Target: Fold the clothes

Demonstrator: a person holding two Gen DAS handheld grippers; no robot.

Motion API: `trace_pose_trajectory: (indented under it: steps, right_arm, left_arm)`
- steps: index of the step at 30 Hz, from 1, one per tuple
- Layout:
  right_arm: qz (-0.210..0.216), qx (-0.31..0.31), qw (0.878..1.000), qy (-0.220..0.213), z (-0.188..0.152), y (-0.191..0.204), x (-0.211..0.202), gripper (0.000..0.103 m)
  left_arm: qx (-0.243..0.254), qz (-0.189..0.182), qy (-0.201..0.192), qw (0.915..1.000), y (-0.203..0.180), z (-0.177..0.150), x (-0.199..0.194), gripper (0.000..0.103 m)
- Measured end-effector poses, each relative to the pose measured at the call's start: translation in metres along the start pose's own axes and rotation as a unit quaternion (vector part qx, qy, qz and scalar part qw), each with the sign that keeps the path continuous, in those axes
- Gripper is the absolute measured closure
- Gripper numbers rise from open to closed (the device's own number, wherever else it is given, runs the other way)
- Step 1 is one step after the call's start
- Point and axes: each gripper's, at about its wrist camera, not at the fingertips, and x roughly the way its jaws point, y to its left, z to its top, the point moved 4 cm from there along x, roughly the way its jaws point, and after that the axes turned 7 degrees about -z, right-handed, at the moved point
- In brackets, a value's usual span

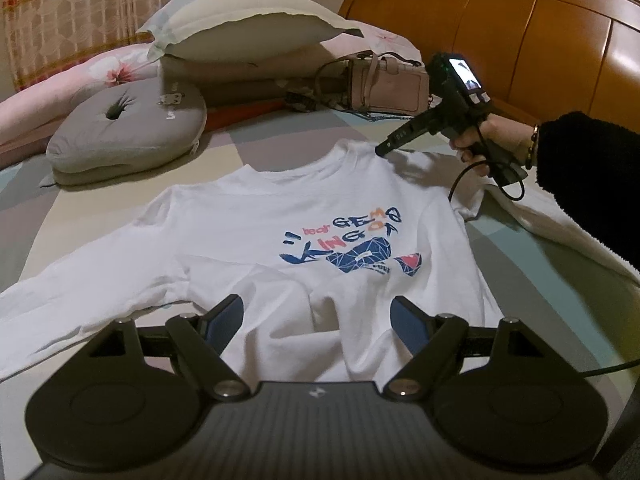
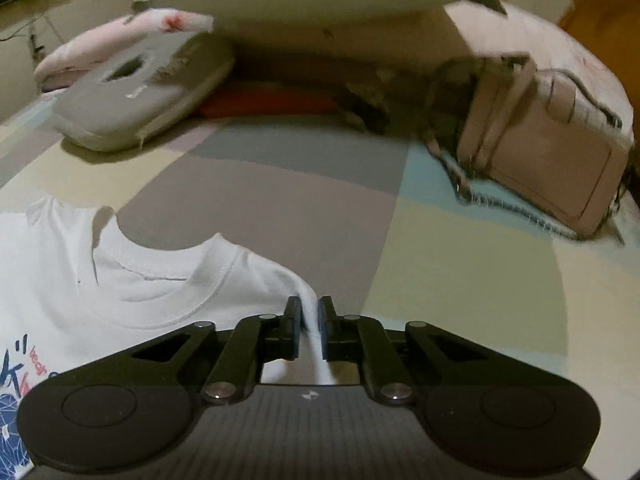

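Note:
A white long-sleeved shirt with a blue and orange print lies face up on the bed, collar away from me, sleeves spread to both sides. My left gripper is open, just above the rumpled bottom hem, fingers on either side of a fold. My right gripper is shut on the shirt's shoulder beside the collar. It also shows in the left wrist view, held by a hand in a black sleeve.
A grey cushion, a white pillow and pink bedding lie at the head of the bed. A pink handbag sits by the wooden headboard. A cable trails from the right gripper. The sheet is patchwork.

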Motion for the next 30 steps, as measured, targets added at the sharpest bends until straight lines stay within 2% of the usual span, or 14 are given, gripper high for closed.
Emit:
trace_pose_trajectory:
  steps: [4,10,14,16,18,21,26,30]
  right_arm:
    - [-0.011,0.015,1.000,-0.003,-0.005,-0.006,-0.020,0.082]
    - [0.001,0.076,0.997,-0.011,-0.038,-0.037,-0.090,0.073]
    - [-0.016,0.117,0.993,0.003,-0.093,-0.059,-0.140,0.069]
    - [-0.017,0.143,0.990,0.006,-0.127,-0.065,-0.169,0.062]
    - [-0.037,0.165,0.986,0.005,-0.160,-0.076,-0.195,0.060]
    - [-0.075,0.212,0.974,0.007,-0.209,-0.101,-0.231,0.060]
    - [-0.160,0.291,0.943,0.012,-0.273,-0.157,-0.272,0.060]
    - [-0.180,0.306,0.934,0.022,-0.305,-0.174,-0.282,0.060]
  left_arm:
    - [-0.002,0.002,-0.001,1.0000,0.000,0.001,-0.003,0.022]
    - [0.004,-0.003,-0.002,1.0000,-0.008,0.000,-0.011,0.022]
    - [0.010,-0.004,0.003,0.9999,-0.017,-0.002,-0.017,0.022]
    - [0.012,-0.009,0.006,0.9999,-0.024,-0.004,-0.020,0.022]
    - [0.017,-0.011,0.009,0.9997,-0.031,-0.005,-0.022,0.021]
    - [0.026,-0.012,0.019,0.9994,-0.043,-0.008,-0.024,0.021]
    - [0.042,-0.021,0.032,0.9984,-0.067,-0.010,-0.025,0.021]
    - [0.059,-0.027,0.039,0.9971,-0.090,-0.008,-0.024,0.021]
